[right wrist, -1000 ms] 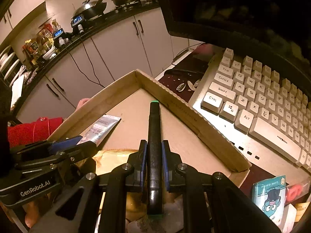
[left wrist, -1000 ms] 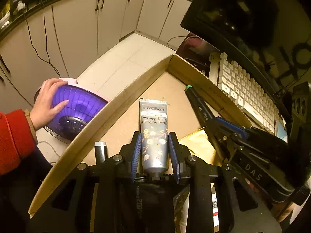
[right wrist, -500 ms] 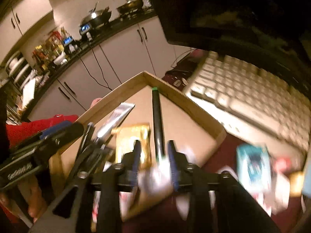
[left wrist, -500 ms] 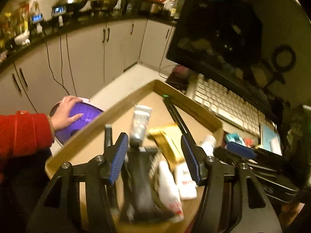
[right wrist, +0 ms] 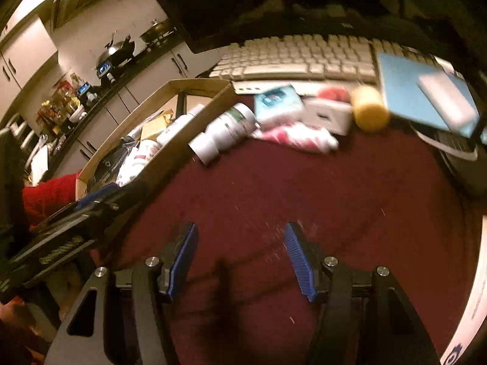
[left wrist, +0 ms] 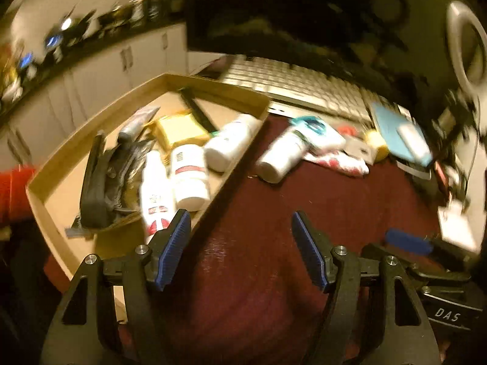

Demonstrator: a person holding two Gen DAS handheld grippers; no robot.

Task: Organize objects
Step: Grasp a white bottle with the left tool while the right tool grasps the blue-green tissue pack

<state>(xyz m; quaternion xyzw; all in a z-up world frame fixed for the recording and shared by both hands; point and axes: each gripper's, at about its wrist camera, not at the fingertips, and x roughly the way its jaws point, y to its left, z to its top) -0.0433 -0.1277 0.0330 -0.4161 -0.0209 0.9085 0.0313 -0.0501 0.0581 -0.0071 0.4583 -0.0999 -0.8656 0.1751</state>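
Left gripper (left wrist: 240, 243) jaws wide apart, empty, above dark red cloth-covered desk (left wrist: 304, 213). Right gripper (right wrist: 240, 252) jaws likewise spread, nothing held. Shallow brown cardboard tray (left wrist: 61, 158) at left holds white bottles (left wrist: 188, 176), yellow packet (left wrist: 179, 129), black marker (left wrist: 197, 112). One white cylindrical bottle (right wrist: 225, 129) lies on desk just beside tray. White keyboard (right wrist: 304, 57) behind.

Matt cardboard tray (left wrist: 54, 164), glossy plastic bottles (left wrist: 188, 176), fuzzy maroon cloth (left wrist: 304, 194).

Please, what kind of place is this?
Probably a home: a desk set in or beside a kitchen. A keyboard lies below a dark monitor, while cabinets and cooking pots stand behind the cardboard box.
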